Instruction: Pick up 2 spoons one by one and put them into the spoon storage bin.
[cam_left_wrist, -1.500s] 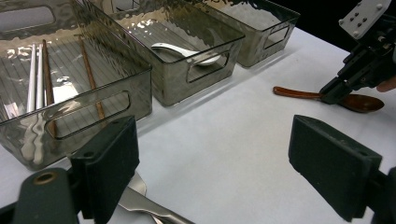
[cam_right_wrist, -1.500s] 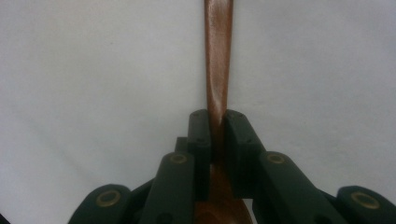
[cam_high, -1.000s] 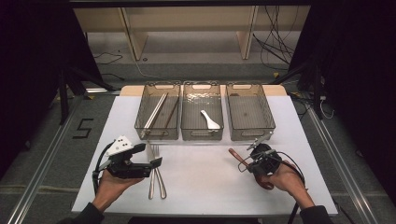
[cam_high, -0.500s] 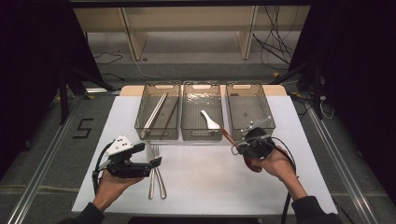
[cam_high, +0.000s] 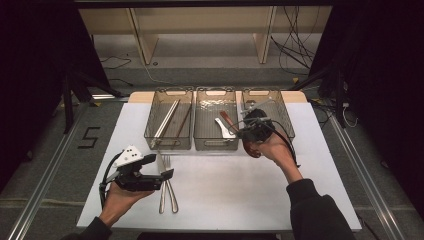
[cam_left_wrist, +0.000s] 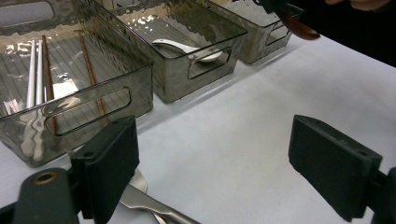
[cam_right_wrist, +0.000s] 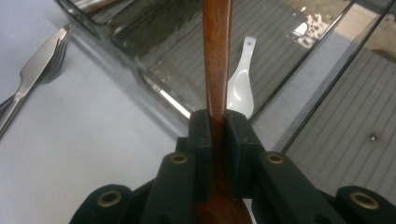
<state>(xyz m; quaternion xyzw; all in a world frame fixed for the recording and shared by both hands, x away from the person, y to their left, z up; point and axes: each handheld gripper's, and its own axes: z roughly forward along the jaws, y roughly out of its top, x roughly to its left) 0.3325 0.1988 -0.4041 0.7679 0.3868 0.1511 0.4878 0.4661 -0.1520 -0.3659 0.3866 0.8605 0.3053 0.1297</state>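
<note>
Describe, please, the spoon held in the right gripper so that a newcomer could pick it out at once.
Three clear bins stand in a row at the far side of the white table. Over the near edge of the middle bin, the right gripper is shut on a wooden spoon. It is dark reddish-brown, unlike the white spoon lying in that bin and the metal forks on the table.

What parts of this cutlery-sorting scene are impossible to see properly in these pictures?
- Wooden spoon: in the right gripper view its bowl is hidden behind the right gripper, and its handle runs off the top edge.
- Forks: in the left gripper view the left gripper covers them and the bottom edge cuts them off.
- Right-hand bin: in the high view the hand and gripper hide part of its floor.
</note>
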